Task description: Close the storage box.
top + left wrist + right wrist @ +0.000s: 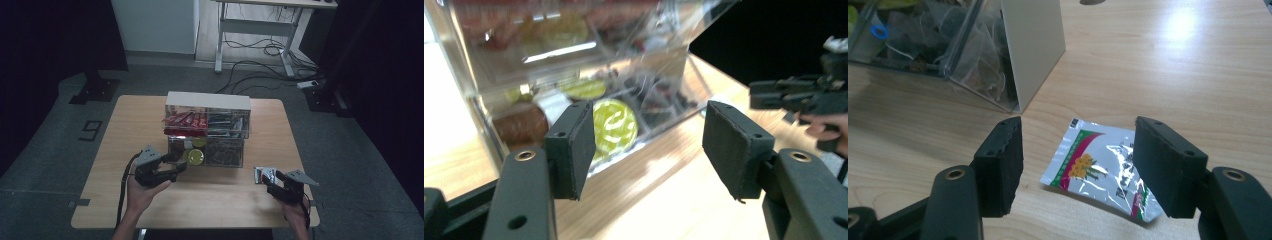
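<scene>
At a wooden table [125,130], the left gripper [176,165] stands wide and empty just before the clear organiser [206,137], near its green-lidded pods [614,127]. The right gripper [1078,165], jaws wide, hovers over a silver sachet [1100,167] lying on the tabletop right of the organiser; the pickup appears next, calling for a descent and squeeze.

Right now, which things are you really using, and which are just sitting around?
In use:
- silver sachet, lying flat on the table between the open right gripper
- clear organizer box, faced by the open left gripper
- green round packet inside its lower bin

Just around:
- white desk
- floor cables
</scene>
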`<state>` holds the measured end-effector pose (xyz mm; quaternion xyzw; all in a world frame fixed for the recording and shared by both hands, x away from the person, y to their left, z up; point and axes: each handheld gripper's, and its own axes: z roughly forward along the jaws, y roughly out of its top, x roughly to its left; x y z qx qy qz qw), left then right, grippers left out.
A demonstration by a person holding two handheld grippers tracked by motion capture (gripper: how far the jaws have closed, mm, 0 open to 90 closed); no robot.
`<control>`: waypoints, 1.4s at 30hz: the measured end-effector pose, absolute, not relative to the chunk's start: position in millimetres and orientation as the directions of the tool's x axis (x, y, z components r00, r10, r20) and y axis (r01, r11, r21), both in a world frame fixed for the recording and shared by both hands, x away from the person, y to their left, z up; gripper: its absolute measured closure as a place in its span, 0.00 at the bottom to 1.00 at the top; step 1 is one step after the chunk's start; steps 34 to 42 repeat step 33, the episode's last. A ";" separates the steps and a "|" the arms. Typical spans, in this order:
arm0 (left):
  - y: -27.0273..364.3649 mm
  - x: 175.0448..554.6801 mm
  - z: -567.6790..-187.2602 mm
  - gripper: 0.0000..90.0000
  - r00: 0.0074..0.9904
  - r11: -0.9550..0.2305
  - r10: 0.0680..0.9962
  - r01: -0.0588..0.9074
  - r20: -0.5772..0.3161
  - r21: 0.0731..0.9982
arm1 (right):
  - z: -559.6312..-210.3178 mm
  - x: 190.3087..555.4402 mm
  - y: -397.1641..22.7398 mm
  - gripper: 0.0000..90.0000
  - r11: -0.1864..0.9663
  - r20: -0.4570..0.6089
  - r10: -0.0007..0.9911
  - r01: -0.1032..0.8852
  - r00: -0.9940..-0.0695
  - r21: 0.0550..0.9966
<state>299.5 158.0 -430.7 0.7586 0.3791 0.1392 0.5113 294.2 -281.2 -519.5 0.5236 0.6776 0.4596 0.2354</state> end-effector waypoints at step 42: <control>181.6 303.6 -521.5 0.43 0.566 -0.224 0.800 0.591 -0.200 0.774 | -542.2 288.6 -293.7 0.39 0.106 0.100 0.945 0.581 -0.311 0.807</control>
